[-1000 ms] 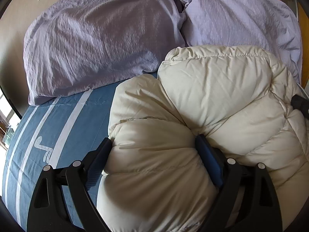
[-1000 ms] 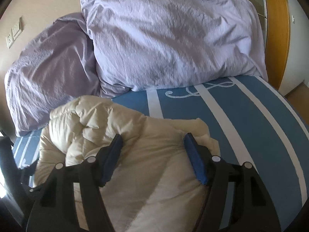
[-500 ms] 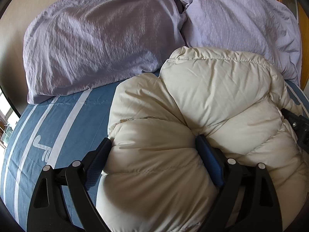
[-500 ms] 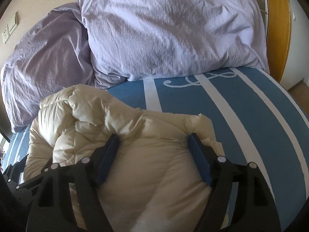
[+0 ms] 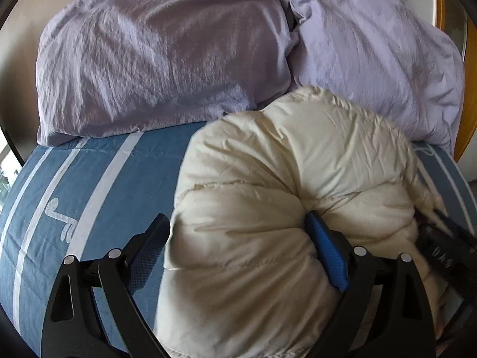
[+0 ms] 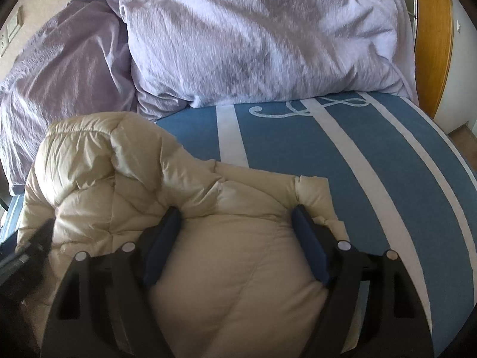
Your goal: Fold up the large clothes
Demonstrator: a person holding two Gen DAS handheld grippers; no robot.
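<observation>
A cream puffer jacket (image 5: 286, 179) lies bunched on the blue striped bedspread (image 5: 89, 185). My left gripper (image 5: 238, 232) has its jaws wide apart with a thick roll of the jacket bulging between them, both pads pressed against it. My right gripper (image 6: 235, 223) also has its jaws wide apart around a bulge of the same jacket (image 6: 143, 176), both pads touching the fabric. The right gripper shows blurred at the right edge of the left wrist view (image 5: 444, 244). The left gripper shows at the left edge of the right wrist view (image 6: 23, 256).
Two lavender pillows (image 5: 161, 50) (image 6: 262, 35) stand against the headboard wall just beyond the jacket. A wooden door frame (image 6: 432, 38) is at the far right. The bedspread (image 6: 372, 161) stretches bare to the right of the jacket.
Both grippers have pushed forward toward the pillows with the jacket between their jaws. The jacket has bunched up more and its far edge is closer to the pillows.
</observation>
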